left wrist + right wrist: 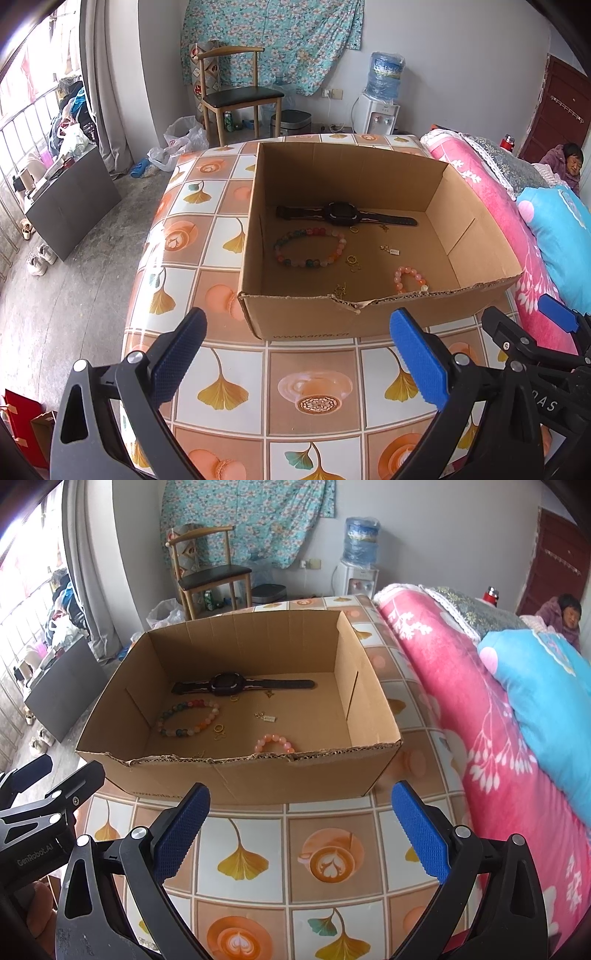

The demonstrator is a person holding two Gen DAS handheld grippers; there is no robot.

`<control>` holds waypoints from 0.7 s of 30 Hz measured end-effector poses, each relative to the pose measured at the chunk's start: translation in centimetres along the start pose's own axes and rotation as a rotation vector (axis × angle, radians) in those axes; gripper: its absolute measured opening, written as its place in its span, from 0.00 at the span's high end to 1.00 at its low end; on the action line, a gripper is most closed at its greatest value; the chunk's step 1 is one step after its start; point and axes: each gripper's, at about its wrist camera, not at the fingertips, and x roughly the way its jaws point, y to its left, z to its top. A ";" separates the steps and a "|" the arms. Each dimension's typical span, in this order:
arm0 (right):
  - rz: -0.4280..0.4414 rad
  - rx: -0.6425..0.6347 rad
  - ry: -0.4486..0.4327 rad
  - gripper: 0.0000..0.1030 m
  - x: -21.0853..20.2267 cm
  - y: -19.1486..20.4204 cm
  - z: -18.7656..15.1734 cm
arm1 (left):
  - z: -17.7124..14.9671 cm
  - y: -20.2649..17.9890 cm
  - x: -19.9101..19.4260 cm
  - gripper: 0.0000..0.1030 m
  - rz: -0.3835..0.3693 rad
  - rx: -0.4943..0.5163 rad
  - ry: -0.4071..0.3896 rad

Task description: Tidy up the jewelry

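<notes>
Inside the cardboard box (436, 206), the pink bracelet (409, 279) and a gold piece (340, 290) sit half hidden behind its torn near rim, just ahead of the left hand-held gripper (295, 360) and right hand-held gripper (301, 834), both spread apart, empty, above the tabletop (221, 236).

Table (229, 373) w/ tiled oilcloth (ginkgo leaves, coffee cups) sits under both claws. Directly on it: one open cardboard box (303, 317), just ahead of left claw (297, 332), ahead-left of right claw (301, 805). Pink floral quilt (461, 709) lies along table's edge, right of right claw.
</notes>
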 end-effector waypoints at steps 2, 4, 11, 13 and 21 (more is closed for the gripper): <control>0.000 0.001 0.000 0.08 0.0 0.0 0.0 | 0.0 0.0 0.0 0.05 0.001 0.000 -0.001; 0.000 0.001 0.001 0.08 0.1 0.0 0.0 | 0.0 -0.2 0.0 0.05 -0.001 -0.001 0.000; 0.002 0.004 0.002 0.08 0.1 0.0 0.1 | 0.1 -0.5 -0.1 0.05 -0.004 -0.001 -0.004; 0.002 0.001 0.001 0.08 0.1 0.0 0.1 | 0.1 -0.6 -0.1 0.05 -0.004 -0.002 -0.006; 0.001 0.006 0.004 0.08 0.1 -0.1 0.1 | 0.3 -0.3 -0.2 0.05 -0.009 -0.006 -0.004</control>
